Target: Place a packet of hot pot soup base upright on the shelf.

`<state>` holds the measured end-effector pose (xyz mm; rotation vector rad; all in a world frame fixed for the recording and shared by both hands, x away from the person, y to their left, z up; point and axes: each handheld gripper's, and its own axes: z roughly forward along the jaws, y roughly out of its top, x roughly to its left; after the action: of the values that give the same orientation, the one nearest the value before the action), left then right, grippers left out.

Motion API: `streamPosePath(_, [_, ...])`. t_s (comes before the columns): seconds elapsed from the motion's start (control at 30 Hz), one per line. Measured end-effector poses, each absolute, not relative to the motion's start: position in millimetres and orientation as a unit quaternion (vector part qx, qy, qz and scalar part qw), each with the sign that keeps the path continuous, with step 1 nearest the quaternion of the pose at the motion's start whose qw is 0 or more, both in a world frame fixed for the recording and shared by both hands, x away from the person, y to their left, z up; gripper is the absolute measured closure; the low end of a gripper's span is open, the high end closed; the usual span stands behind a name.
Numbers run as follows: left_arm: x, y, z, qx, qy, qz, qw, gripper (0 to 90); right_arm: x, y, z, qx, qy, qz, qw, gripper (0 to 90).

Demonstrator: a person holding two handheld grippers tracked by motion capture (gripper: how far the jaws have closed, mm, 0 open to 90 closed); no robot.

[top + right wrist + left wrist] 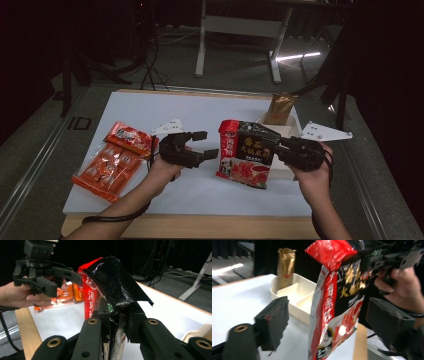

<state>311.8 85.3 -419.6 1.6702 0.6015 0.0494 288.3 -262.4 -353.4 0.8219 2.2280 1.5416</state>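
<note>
Red-black pouch at frame centre hangs clenched in my right gripper; left gripper is released. Next I carry it to the white tray.

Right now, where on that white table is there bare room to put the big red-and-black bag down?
Bare: the white table behind the left gripper, and its near strip. Crowded: orange packets at left, white tray with a gold pouch at right.

Orange packets, gold pouch (in white tray)
</note>
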Motion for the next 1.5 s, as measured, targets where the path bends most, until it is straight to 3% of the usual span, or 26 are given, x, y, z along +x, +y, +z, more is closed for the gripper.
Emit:
streamPosePath(0.17, [304.5, 89.4, -426.8, 0.741, 0.258, 0.048, 0.618, 14.1, 293.2, -266.5, -345.6, 0.289, 0.772, 0.543, 0.16, 77.0])
streamPosePath(0.3, [302.6, 94.2, -431.7, 0.749, 0.261, 0.057, 0.607, 2.1, 298.4, -271.1, -337.8, 0.29, 0.768, 0.545, 0.169, 77.0])
streamPosePath(1.1, [278.4, 144.6, -479.8, 0.759, 0.313, 0.048, 0.569, 0.3, 347.9, -321.6, -308.1, 0.342, 0.73, 0.549, 0.222, 76.8])
streamPosePath(1.5, [263.9, 151.5, -501.4, 0.77, 0.286, 0.071, 0.566, 0.3, 382.1, -348.2, -310.6, 0.362, 0.724, 0.539, 0.232, 76.6])
